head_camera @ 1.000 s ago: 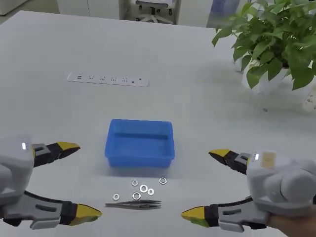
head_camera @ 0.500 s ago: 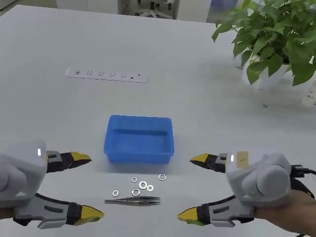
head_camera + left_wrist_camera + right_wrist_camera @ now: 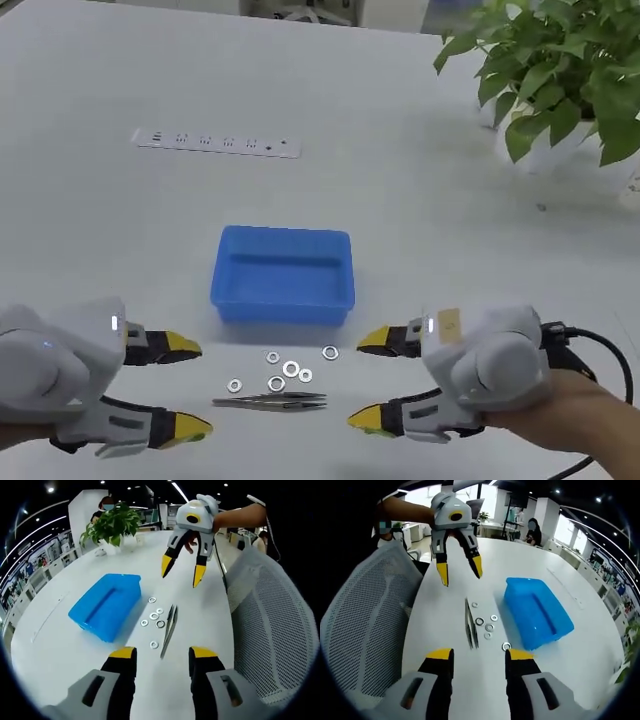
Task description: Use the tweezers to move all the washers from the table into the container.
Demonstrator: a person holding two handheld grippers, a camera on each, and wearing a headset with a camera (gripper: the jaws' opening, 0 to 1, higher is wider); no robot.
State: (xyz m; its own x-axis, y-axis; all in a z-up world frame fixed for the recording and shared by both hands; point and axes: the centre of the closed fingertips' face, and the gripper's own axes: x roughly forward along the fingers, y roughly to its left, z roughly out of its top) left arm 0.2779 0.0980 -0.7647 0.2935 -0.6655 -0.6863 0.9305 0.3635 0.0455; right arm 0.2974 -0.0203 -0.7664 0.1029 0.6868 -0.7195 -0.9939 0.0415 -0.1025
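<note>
In the head view the left claw (image 3: 200,388) sits lower left and the right claw (image 3: 357,380) lower right, both spread wide and empty. Between them, bottom centre, the tweezers (image 3: 270,401) lie flat on the white worktop (image 3: 420,200), with six washers (image 3: 290,369) scattered just above them. The blue box (image 3: 282,306) stands just above the washers, mid-frame. A power strip (image 3: 215,143) lies upper left, a potted plant (image 3: 560,70) upper right.
</note>
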